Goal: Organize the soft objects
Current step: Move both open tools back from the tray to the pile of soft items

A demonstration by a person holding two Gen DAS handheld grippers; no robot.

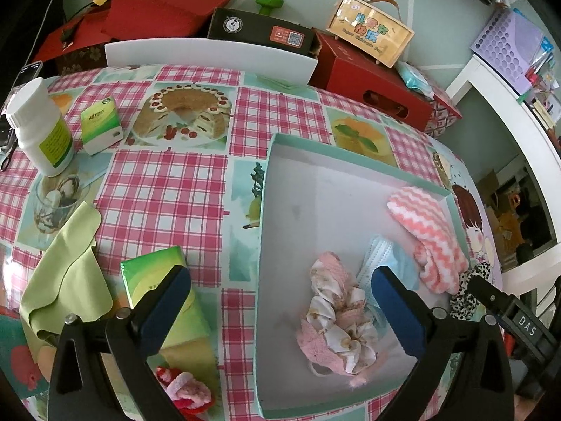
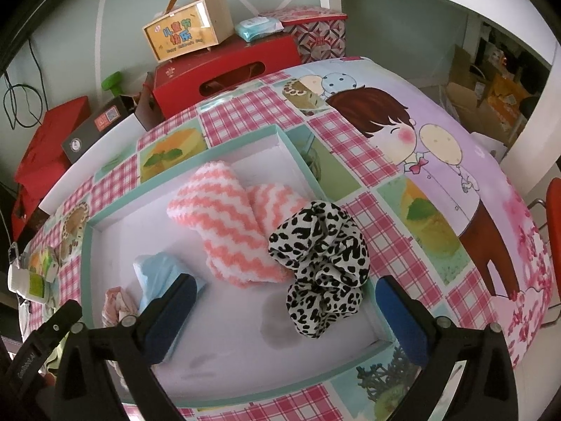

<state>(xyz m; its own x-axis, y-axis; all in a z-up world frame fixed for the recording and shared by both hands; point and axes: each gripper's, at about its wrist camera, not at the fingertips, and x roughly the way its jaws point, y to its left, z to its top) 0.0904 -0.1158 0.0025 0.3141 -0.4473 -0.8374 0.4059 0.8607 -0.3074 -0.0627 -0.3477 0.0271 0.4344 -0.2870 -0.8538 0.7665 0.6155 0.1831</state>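
A shallow teal-rimmed white tray (image 1: 301, 189) (image 2: 245, 319) sits on the checked tablecloth. In it lie a pink-and-white zigzag towel (image 1: 431, 238) (image 2: 228, 217), a blue face mask (image 1: 389, 259) (image 2: 157, 273), a pink-and-cream scrunchie (image 1: 336, 312) (image 2: 115, 301) and a leopard-print scrunchie (image 2: 322, 266) (image 1: 470, 291). My left gripper (image 1: 277, 312) is open and empty, straddling the tray's left wall. My right gripper (image 2: 284, 319) is open and empty over the tray, with the leopard scrunchie lying between its fingers. A green cloth (image 1: 66, 270), a green tissue pack (image 1: 157, 280) and a pink-red knitted item (image 1: 186, 389) lie left of the tray.
A white bottle (image 1: 40, 129) and a small green tissue pack (image 1: 100, 124) stand at the table's far left. Red boxes (image 1: 371, 80), a dark box (image 1: 259, 31) and a wooden gift box (image 1: 371, 31) line the back edge. The table's edge drops off at the right.
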